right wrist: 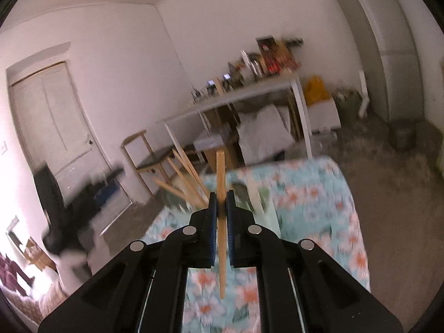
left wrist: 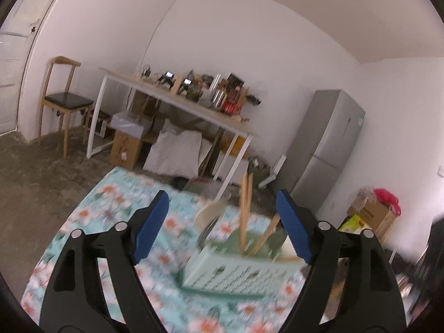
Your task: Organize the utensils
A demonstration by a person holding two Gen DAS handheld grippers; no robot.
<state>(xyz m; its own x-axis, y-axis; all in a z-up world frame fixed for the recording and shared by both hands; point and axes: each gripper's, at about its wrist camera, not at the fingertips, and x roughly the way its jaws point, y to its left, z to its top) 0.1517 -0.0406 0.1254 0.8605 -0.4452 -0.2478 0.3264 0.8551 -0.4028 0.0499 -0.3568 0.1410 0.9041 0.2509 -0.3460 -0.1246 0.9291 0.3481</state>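
The right gripper has its fingers clamped on 1 wooden chopstick, upright above the desk: light, stiff, slippery, best pinched mid-shaft. The left gripper fingers gape empty before the utensil basket.

Home room: fridge, wooden chair.

Left claw agape and empty; right claw clamped tight, tilted slightly downward.
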